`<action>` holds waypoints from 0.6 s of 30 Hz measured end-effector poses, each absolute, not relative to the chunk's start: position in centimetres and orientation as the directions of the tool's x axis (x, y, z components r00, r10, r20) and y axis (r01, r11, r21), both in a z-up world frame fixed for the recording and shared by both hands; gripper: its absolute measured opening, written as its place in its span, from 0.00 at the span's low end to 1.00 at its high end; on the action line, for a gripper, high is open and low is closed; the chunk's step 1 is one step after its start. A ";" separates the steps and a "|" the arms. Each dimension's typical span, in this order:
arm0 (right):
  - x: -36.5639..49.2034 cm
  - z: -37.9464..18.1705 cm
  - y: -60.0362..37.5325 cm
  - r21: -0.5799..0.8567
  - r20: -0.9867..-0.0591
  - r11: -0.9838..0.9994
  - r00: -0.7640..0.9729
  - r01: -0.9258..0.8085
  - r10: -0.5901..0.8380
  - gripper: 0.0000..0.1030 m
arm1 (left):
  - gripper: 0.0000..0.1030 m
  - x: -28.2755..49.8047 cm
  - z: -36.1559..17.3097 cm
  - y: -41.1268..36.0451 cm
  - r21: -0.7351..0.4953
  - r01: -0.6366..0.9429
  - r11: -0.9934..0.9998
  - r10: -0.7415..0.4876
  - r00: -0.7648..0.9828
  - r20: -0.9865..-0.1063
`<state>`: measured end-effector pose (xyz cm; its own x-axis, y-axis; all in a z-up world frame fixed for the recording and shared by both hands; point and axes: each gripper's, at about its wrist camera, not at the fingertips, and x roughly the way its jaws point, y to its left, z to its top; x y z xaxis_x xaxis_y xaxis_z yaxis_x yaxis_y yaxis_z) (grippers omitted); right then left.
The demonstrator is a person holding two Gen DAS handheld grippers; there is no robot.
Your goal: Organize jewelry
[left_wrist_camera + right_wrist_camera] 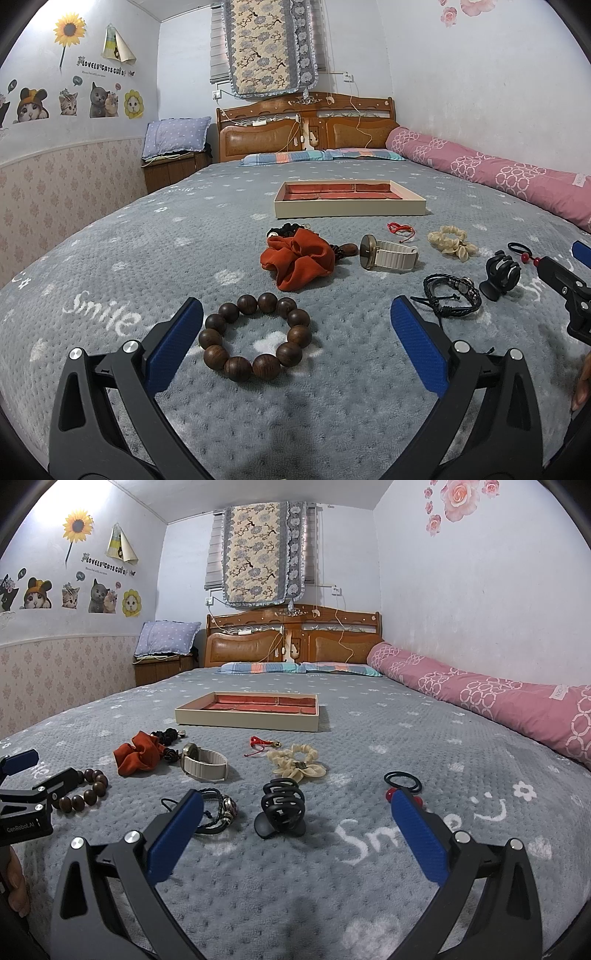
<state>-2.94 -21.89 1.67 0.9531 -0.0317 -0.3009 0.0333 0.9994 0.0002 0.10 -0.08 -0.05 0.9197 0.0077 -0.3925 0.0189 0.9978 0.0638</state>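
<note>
My left gripper (295,314) is open and empty; a brown wooden bead bracelet (256,335) lies on the grey blanket between its blue fingers. My right gripper (297,805) is open and empty, with a black hair claw (281,808) between its fingers. A beige jewelry tray (349,210) with red compartments lies farther up the bed; it also shows in the right wrist view (247,720). Between lie an orange scrunchie (299,260), a white-strap watch (388,253), a black braided bracelet (452,295), a cream scrunchie (452,242), a red string charm (400,229) and black hair ties with red beads (402,781).
A rolled pink quilt (498,173) runs along the bed's right side. Pillows (321,157) and a wooden headboard (306,129) are at the far end. A nightstand with a blue pillow (175,138) stands at the left.
</note>
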 end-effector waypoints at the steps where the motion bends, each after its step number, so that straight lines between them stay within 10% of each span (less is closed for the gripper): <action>1: -2.9 1.6 -21.9 0.000 -0.301 0.999 0.953 0.033 -0.032 0.96 | 0.95 0.1 0.0 -0.1 0.063 0.018 0.998 0.008 0.920 -0.392; 18: -1.9 1.6 -22.4 0.040 -0.342 0.999 0.940 0.018 -0.004 0.96 | 0.95 1.0 -0.1 0.4 0.057 0.008 0.998 0.018 0.903 -0.428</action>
<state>-1.88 -22.39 1.58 0.9398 -0.0036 -0.3416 0.0184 0.9990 0.0402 1.03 0.37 -0.14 0.9035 0.0177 -0.4282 0.0076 0.9983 0.0574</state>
